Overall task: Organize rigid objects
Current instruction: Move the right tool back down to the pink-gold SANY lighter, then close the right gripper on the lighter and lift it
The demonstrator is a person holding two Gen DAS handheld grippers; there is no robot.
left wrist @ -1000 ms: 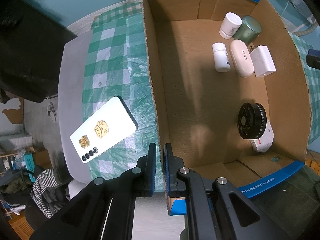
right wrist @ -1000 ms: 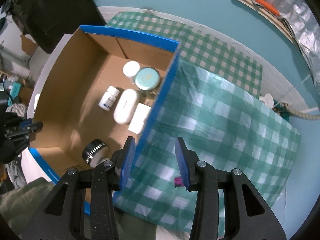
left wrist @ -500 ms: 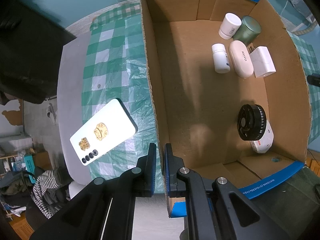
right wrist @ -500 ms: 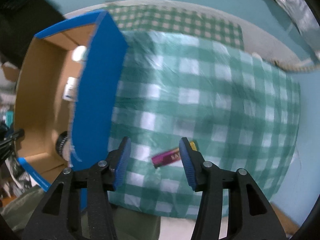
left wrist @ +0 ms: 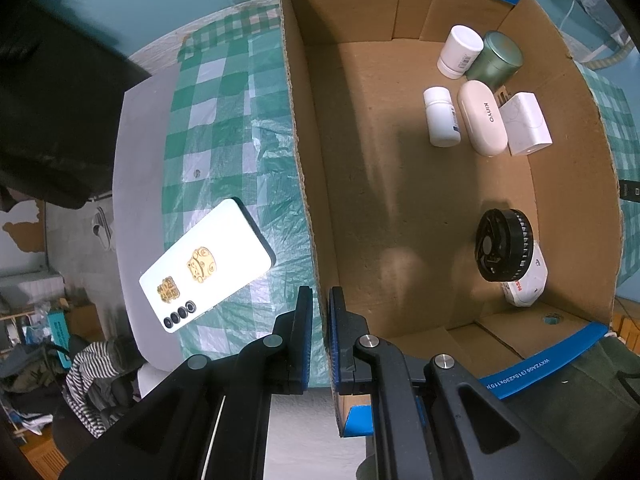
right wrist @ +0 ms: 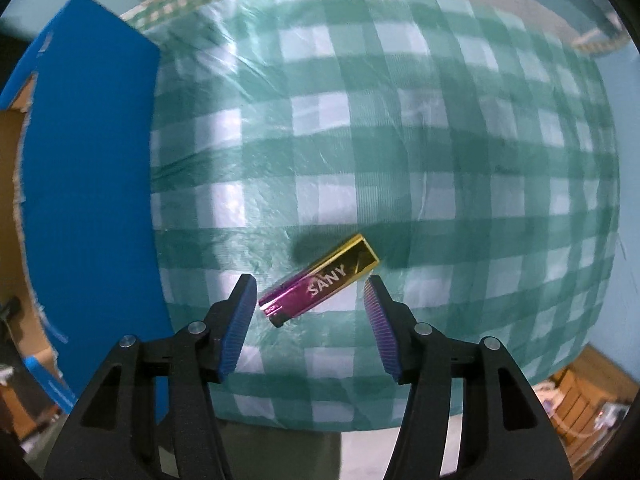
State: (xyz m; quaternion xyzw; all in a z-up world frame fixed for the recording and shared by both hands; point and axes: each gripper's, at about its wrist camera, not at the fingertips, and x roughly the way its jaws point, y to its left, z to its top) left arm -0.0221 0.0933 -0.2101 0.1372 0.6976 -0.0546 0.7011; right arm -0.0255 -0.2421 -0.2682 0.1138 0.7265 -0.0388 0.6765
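My left gripper points down and is shut on the left wall of the open cardboard box, the wall pinched between its pads. A white phone with gold stickers lies face down on the checked cloth left of the box. In the right wrist view a pink and gold lighter marked SANY lies slantwise on the cloth. My right gripper hovers over it with its jaws opening; the lighter sits between the fingertips, untouched by the pads.
Inside the box lie two white bottles, a green tin, a cream case, a white cube and a black fan. The box's blue outer wall stands left of the right gripper. The table edge runs just below it.
My right gripper swung away from the box, dropped toward the cloth and rolled, and its jaws widened around the lighter. The left gripper and the box stayed put.
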